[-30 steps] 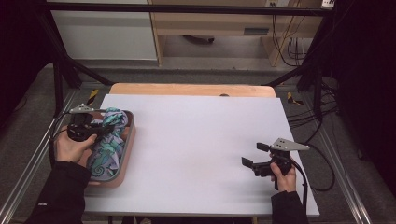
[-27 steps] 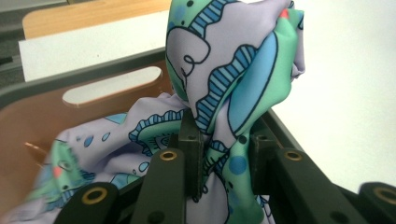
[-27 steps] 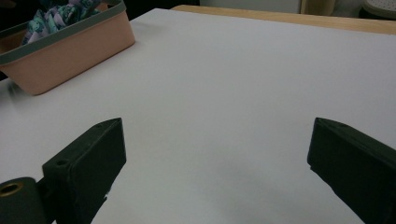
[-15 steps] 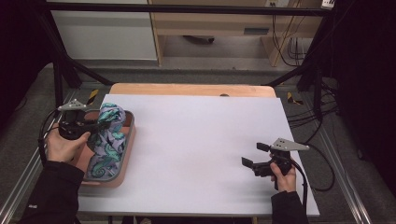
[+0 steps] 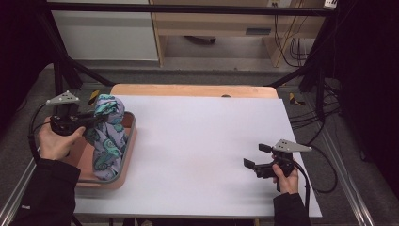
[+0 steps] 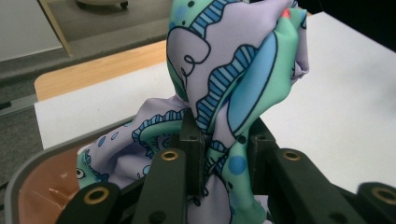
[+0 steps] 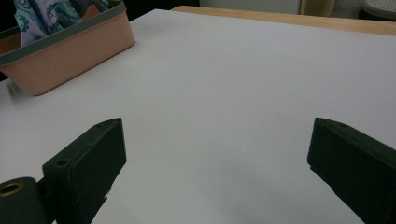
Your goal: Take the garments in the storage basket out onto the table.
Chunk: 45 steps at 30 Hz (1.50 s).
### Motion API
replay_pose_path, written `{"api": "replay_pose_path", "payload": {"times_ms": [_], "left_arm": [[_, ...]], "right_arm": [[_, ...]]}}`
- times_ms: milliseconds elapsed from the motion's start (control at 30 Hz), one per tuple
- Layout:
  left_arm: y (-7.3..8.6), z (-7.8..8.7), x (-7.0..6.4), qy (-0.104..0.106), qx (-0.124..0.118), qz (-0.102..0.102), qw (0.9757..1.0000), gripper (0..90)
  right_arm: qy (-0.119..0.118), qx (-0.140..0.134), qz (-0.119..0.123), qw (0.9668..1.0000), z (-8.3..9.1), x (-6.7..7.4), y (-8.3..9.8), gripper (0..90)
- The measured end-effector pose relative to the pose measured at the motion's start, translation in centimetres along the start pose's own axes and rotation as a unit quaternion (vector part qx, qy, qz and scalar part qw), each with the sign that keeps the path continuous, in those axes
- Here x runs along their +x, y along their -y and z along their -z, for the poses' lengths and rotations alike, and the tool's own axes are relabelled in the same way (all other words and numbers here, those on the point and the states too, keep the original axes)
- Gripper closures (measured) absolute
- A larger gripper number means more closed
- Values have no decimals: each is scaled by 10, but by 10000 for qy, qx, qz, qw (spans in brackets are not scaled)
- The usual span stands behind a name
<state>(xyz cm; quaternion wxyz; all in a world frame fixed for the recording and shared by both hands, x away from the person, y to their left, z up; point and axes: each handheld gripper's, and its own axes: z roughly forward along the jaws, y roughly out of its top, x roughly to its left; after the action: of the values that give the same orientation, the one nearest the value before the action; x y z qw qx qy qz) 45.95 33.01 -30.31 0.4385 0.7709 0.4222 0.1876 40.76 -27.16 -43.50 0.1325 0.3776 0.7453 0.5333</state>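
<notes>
My left claw (image 5: 96,118) is clenched on a bunch of the patterned cloth (image 5: 107,136), purple with teal and blue swirls, and I have its gathered top lifted above the salmon-coloured tray (image 5: 128,148) at the left edge of the white desk (image 5: 207,141), while the lower folds hang down into the tray. In the left gripper view the fabric is pinched tight between the black jaws. My right claw (image 5: 251,157) is released, jaws wide apart over bare desk at the right, well apart from the tray.
</notes>
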Motion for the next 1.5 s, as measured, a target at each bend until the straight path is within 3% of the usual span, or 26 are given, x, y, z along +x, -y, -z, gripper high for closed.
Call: {"api": "replay_pose_path", "payload": {"times_ms": [400, 867, 1500], "left_arm": [[-15, 17, -3, 27, -182, -104, 9998, 731], [-42, 38, -11, 3, -498, -248, 9985, 731], [-69, 25, -47, 325, -554, -503, 9967, 730]], "right_arm": [[-2, -7, -2, 10000, 0, 0, 0, 50], [-8, -23, -16, 10000, -1, 0, 0, 50], [-4, -25, -14, 10000, -1, 0, 0, 50]]}}
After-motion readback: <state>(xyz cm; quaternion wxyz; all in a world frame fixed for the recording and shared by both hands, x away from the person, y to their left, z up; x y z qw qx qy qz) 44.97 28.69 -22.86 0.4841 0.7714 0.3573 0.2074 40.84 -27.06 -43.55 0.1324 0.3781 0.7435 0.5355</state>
